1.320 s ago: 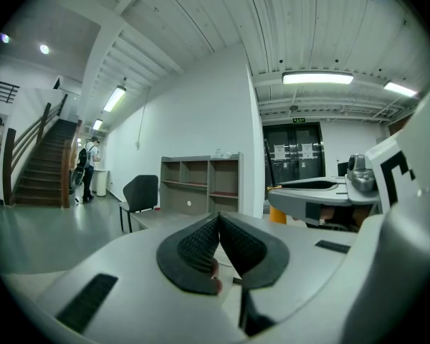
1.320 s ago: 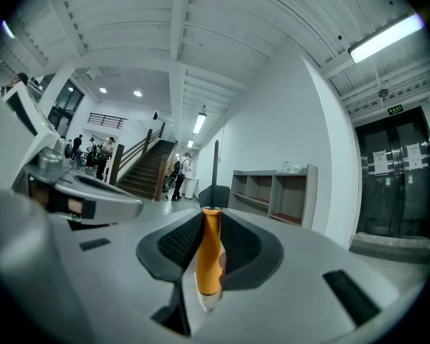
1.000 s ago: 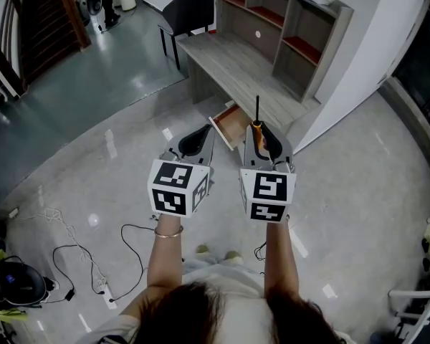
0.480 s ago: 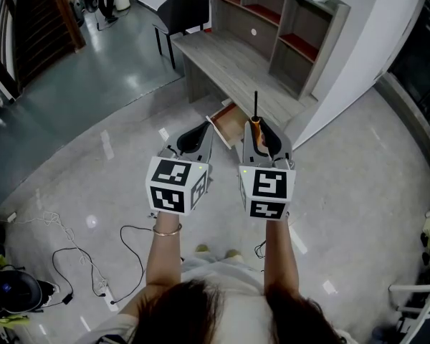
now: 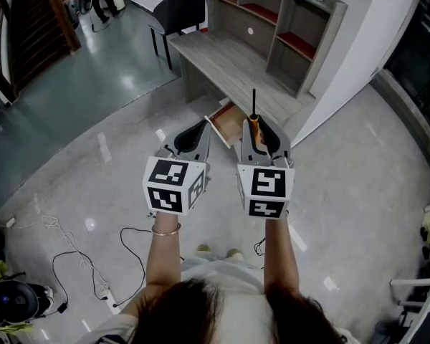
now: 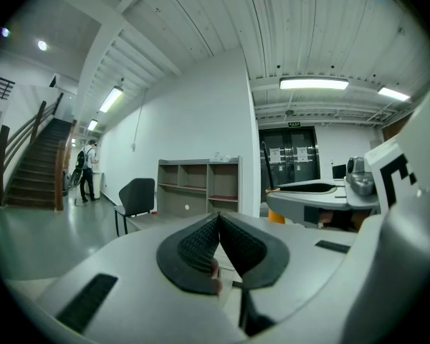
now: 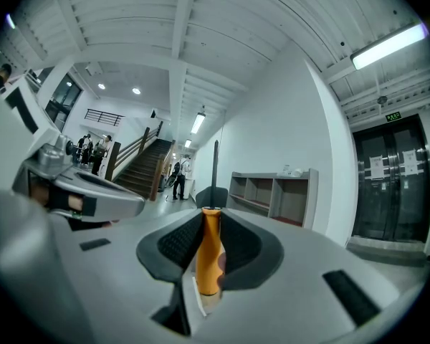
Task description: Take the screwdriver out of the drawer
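My right gripper point(image 5: 255, 124) is shut on a screwdriver point(image 7: 209, 251) with an orange handle. Its thin dark shaft point(image 5: 254, 100) points away from me toward the desk. The handle stands upright between the black pads point(image 7: 173, 242) in the right gripper view. My left gripper point(image 5: 199, 130) is shut with nothing in it; its pads point(image 6: 201, 246) meet in the left gripper view. Both are held side by side at chest height above the floor. The wooden drawer point(image 5: 228, 124) hangs pulled out of the grey desk point(image 5: 229, 67), just beyond the jaw tips.
A shelf unit point(image 5: 279, 24) stands on the desk against the white wall. A black chair point(image 5: 179, 9) sits at the desk's far end. Cables point(image 5: 93, 264) and a power strip lie on the floor at my left. A staircase point(image 7: 140, 167) and people stand far off.
Both grippers and the screwdriver have drifted slightly up and left in the head view. Their grip and spacing are unchanged.
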